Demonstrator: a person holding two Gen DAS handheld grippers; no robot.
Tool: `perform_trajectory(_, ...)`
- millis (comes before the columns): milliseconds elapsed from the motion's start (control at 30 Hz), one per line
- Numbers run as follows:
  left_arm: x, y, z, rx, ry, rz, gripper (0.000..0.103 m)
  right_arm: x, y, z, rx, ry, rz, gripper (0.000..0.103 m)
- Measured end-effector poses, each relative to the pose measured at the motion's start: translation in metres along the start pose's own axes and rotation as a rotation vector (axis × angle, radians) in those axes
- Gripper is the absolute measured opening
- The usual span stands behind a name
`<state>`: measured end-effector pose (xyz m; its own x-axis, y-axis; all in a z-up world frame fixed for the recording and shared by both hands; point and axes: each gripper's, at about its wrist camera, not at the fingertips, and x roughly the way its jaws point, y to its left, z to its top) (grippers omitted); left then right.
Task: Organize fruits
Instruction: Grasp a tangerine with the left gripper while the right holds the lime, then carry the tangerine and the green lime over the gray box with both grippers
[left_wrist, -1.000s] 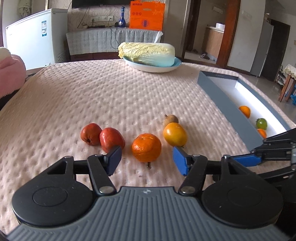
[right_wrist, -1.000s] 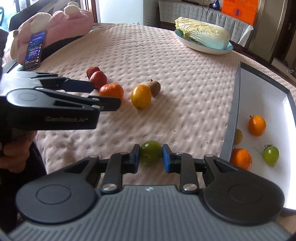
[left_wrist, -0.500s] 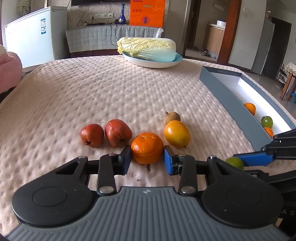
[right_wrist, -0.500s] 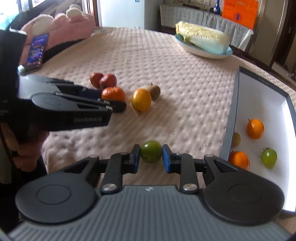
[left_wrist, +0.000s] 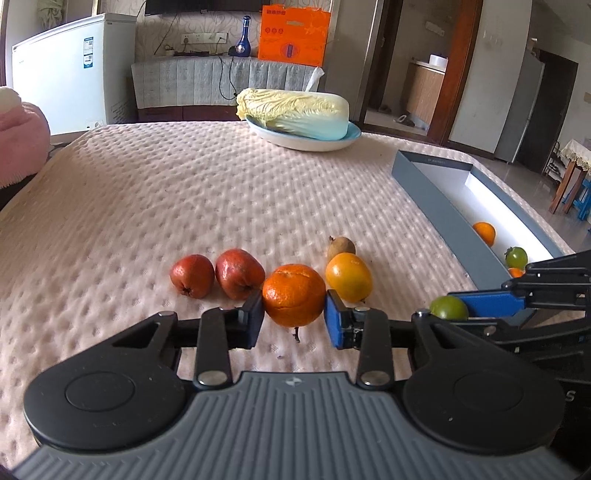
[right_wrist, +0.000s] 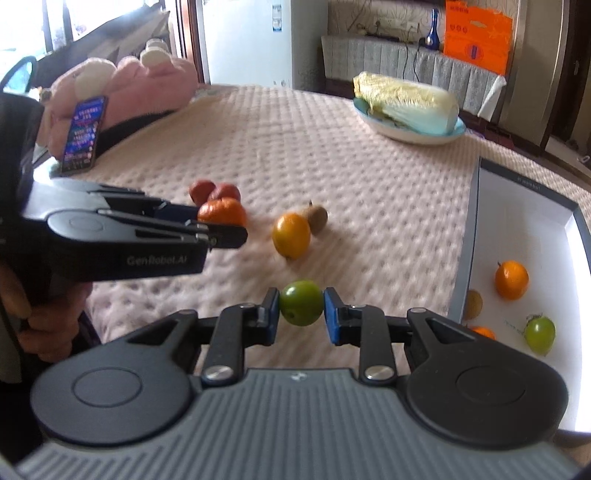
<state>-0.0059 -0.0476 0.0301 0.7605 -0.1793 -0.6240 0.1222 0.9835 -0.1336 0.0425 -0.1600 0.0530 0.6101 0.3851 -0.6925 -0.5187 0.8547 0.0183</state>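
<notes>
Holding two fruits at once: my left tool (left_wrist: 294, 316) is closing, its pads against the mandarin (left_wrist: 293, 294), which sits on the counter (left_wrist: 184, 192). My right tool (right_wrist: 301, 312) is clamped on a green fruit (right_wrist: 301, 302), lifted just beside the box (right_wrist: 466, 258). I judge the job roughly half done. Four fruits lie in the box already: two orange, one green, one brownish. Left on the counter are two red fruits (left_wrist: 218, 274), a yellow one (left_wrist: 348, 276) and a brown one (left_wrist: 340, 245) behind it.
</notes>
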Motion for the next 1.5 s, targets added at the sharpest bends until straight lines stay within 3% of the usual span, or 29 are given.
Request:
perform_trajectory(767,-0.007,-0.013,0.001,0.019,-0.035,-0.01,0.04,-0.009,-0.01,0.003,0.045,-0.074,-0.041,0.029)
perform_trajectory(1500,-0.012,-0.036,0.005,0.045,-0.064,-0.066,0.04,-0.023,-0.034,0.003,0.145,-0.133,-0.094,0.029)
